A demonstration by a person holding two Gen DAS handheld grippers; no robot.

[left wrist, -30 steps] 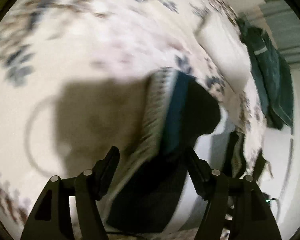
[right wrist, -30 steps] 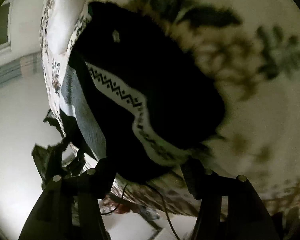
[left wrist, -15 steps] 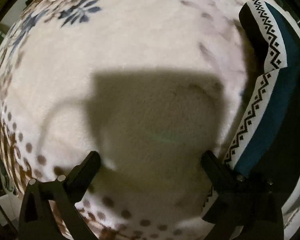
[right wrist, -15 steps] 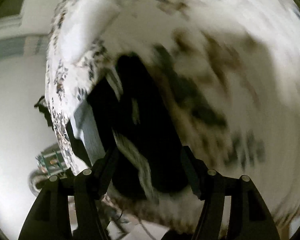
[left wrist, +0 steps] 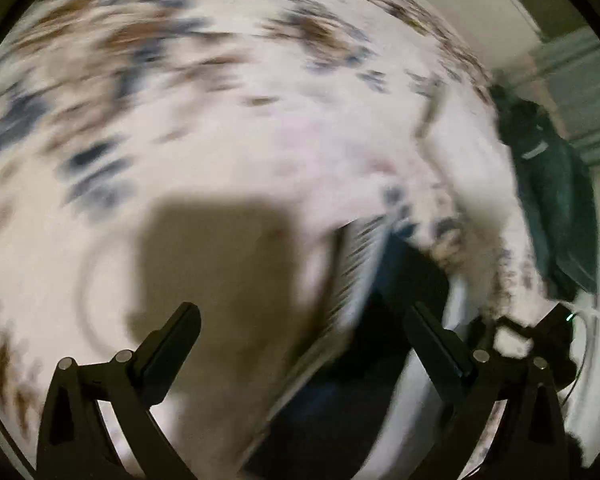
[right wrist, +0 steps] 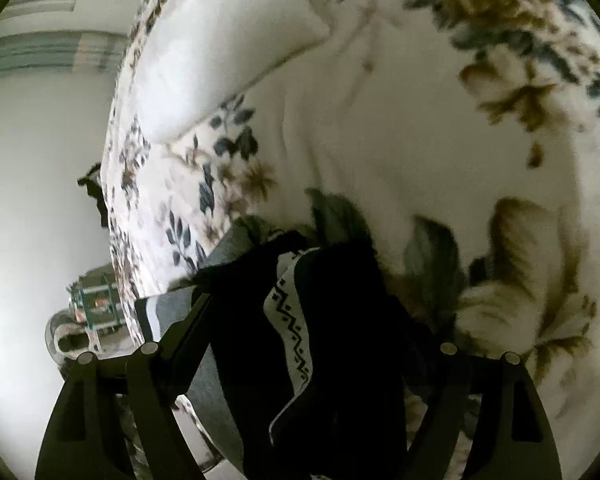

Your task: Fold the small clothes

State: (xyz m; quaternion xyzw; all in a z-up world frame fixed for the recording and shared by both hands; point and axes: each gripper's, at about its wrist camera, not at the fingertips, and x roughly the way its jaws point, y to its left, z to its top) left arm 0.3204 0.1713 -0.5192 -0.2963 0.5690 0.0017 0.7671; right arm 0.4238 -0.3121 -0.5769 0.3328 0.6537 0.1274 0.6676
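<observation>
Between right fingers (right wrist: 188,356), garment (right wrist: 332,340) lengthwise.

The left tool (left wrist: 300,332) has swung back over the dark patterned garment (left wrist: 364,360), jaws apart.

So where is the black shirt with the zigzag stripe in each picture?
Left wrist view: the shirt is low and right of centre, blurred, between the open fingers.
Right wrist view: the shirt fills the bottom centre, between the open fingers.
Shared landmark: the pillow on the flowery blanket.
</observation>
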